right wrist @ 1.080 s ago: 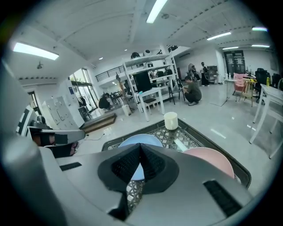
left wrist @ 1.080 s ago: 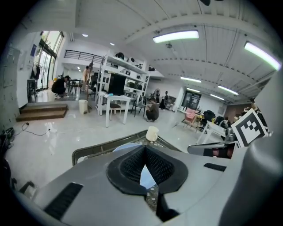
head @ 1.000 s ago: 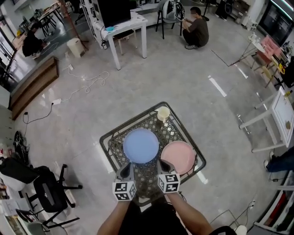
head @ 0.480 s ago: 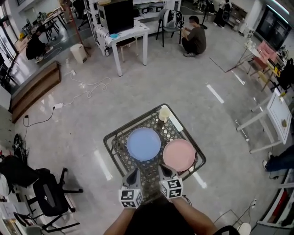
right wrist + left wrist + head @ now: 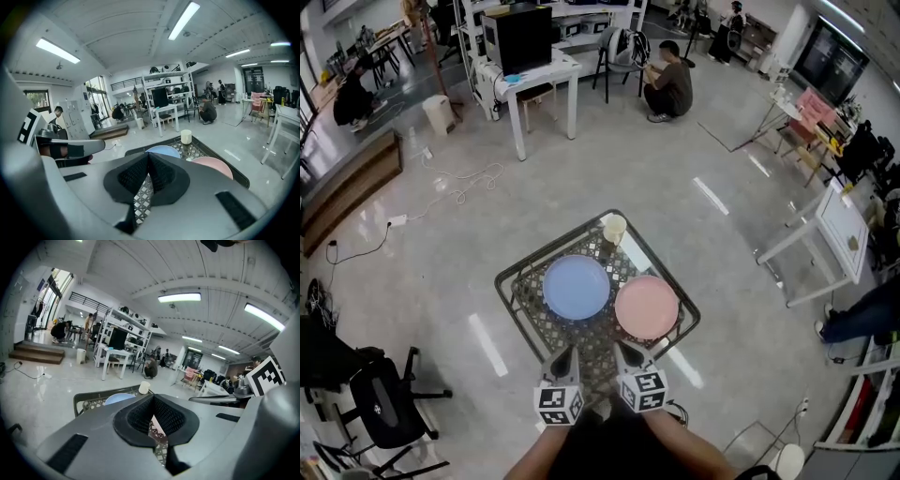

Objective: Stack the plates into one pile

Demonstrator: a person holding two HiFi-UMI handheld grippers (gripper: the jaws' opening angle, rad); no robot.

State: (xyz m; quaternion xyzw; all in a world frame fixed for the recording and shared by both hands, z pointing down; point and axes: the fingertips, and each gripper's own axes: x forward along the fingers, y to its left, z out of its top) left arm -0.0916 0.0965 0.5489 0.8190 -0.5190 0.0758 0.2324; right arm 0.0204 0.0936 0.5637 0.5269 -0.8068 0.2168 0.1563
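A blue plate point(image 5: 577, 287) and a pink plate point(image 5: 647, 307) lie side by side on a small black lattice-top table point(image 5: 518, 291), the blue one on the left. Both also show past the jaws: the blue plate point(image 5: 163, 151) and the pink plate point(image 5: 214, 165). My left gripper point(image 5: 567, 355) and right gripper point(image 5: 620, 352) hover side by side over the table's near edge, both shut with nothing between the jaws. In the left gripper view only a sliver of the blue plate point(image 5: 118, 398) shows.
A cream cup point(image 5: 614, 228) stands at the table's far corner. A black office chair point(image 5: 380, 403) is at the left. White desks, a white frame point(image 5: 811, 246) at the right, cables on the floor and a crouching person point(image 5: 666, 89) lie farther off.
The view has shifted: table and plates sit a little lower and more to the left in the frame. Both grippers have drawn back slightly toward the near edge, still shut.
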